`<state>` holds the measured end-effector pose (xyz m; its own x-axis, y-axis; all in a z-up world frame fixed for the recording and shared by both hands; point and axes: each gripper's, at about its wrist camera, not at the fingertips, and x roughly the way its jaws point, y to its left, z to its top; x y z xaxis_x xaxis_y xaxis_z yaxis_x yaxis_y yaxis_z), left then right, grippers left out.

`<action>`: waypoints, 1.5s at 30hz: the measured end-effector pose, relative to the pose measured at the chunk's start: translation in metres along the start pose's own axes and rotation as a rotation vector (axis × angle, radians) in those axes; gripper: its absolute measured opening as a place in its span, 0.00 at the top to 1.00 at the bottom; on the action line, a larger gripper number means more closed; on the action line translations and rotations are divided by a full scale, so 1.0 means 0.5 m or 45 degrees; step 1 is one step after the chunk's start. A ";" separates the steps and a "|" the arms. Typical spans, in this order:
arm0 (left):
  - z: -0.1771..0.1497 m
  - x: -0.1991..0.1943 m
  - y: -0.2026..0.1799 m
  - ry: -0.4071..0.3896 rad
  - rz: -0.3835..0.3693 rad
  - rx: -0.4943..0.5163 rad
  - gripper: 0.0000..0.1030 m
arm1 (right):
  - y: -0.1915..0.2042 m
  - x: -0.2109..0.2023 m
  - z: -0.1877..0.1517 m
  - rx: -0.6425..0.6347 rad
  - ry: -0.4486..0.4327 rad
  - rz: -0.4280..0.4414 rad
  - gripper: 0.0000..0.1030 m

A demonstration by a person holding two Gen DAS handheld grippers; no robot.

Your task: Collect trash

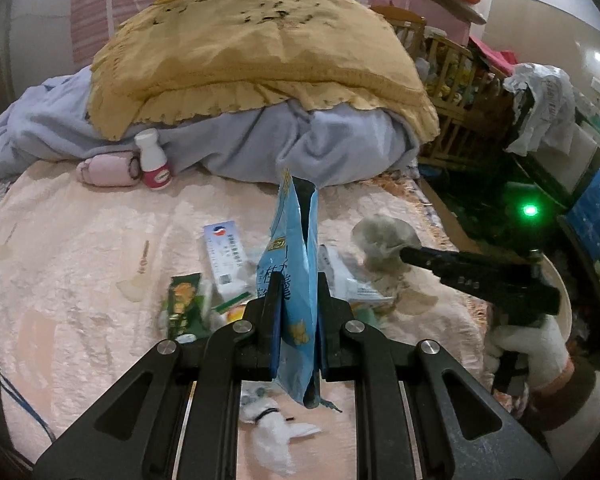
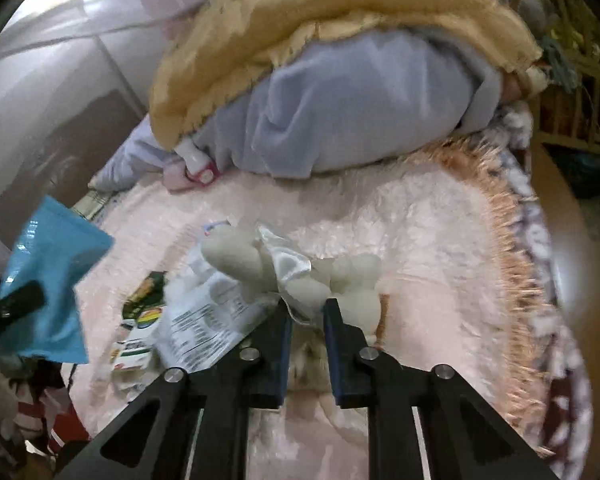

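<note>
My left gripper (image 1: 298, 280) is shut on a blue snack bag (image 1: 294, 264) and holds it upright above the pink bed cover (image 1: 80, 264). The same bag (image 2: 48, 280) shows at the left of the right wrist view. My right gripper (image 2: 307, 309) is shut on a crumpled cream-white tissue wad (image 2: 296, 268), lifted just above the cover. From the left wrist view that gripper (image 1: 405, 252) reaches in from the right with the wad (image 1: 380, 240) at its tip, held by a white-gloved hand (image 1: 532, 352). Loose trash lies below: a green wrapper (image 1: 184, 304), a white box (image 1: 224, 256), a printed white wrapper (image 2: 208, 320) and a tissue (image 1: 276, 436).
A yellow blanket (image 1: 260, 52) over a grey-blue quilt (image 1: 340, 148) is heaped at the back of the bed. A white bottle with a pink label (image 1: 154, 160) and a pink roll (image 1: 108, 168) lean against it. The bed's fringed edge (image 2: 516, 280) drops off at the right, beside a wooden crib (image 1: 444, 80).
</note>
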<state>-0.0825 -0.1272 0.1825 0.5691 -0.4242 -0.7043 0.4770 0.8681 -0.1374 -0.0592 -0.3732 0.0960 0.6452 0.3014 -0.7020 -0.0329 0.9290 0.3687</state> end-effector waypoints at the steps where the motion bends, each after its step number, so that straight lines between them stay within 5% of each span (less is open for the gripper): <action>1: 0.001 -0.001 -0.013 -0.003 -0.012 0.008 0.89 | -0.003 -0.021 0.000 -0.007 -0.020 0.006 0.86; 9: 0.003 -0.021 -0.077 -0.025 -0.054 0.060 0.89 | 0.029 -0.087 0.003 -0.096 -0.076 -0.019 0.83; 10: 0.000 -0.027 -0.078 -0.030 -0.056 0.059 0.89 | 0.038 -0.081 0.004 -0.129 -0.062 -0.014 0.76; 12: -0.004 -0.036 -0.073 -0.040 -0.048 0.059 0.89 | 0.062 -0.049 -0.003 -0.199 0.008 0.012 0.24; 13: -0.006 -0.039 -0.069 -0.041 -0.044 0.057 0.89 | 0.062 -0.049 -0.003 -0.199 0.008 0.012 0.23; 20: -0.014 -0.026 -0.039 -0.020 -0.020 0.026 0.89 | 0.117 0.044 -0.021 -0.519 0.060 -0.089 0.25; 22: -0.017 -0.020 -0.037 -0.011 -0.017 0.022 0.89 | 0.099 0.068 0.004 -0.482 0.040 -0.047 0.50; 26: -0.023 -0.010 -0.041 0.001 -0.020 0.024 0.89 | 0.084 0.058 0.013 -0.438 0.033 0.015 0.68; 30: -0.022 0.002 -0.065 0.015 -0.044 0.021 0.89 | 0.074 -0.022 0.018 -0.349 -0.070 0.082 0.83; 39: -0.015 -0.010 -0.180 0.001 -0.152 0.094 0.89 | -0.014 -0.207 -0.001 -0.087 -0.242 0.166 0.85; 45: -0.015 0.018 -0.305 0.030 -0.267 0.186 0.89 | -0.078 -0.355 -0.043 -0.064 -0.347 0.060 0.85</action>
<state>-0.1551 -0.2616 0.1917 0.4324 -0.5837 -0.6872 0.6757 0.7145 -0.1816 -0.1887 -0.4584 0.1933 0.8235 0.2818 -0.4923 -0.1011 0.9269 0.3615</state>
